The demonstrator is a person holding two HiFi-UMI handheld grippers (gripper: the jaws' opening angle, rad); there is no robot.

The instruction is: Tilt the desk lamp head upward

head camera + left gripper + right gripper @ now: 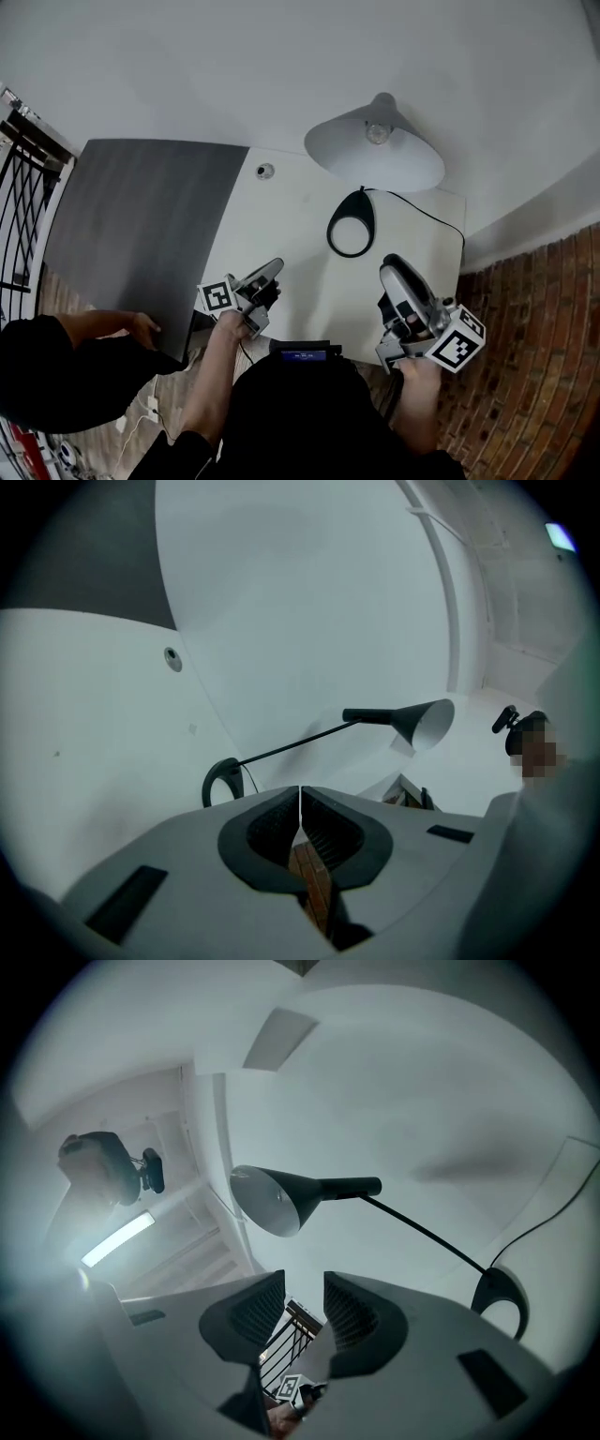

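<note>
Both well apart from lamp head (394, 164): left claw (300, 803) clenched empty, right claw (304, 1283) released.

Black top (291, 412) — grey left gripper (273, 268) and right gripper (394, 265), marker cubes (457, 345).

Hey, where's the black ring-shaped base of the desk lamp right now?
In the head view the black ring-shaped base sits on the white desk, between the cone-shaped lamp shade and the right gripper.
</note>
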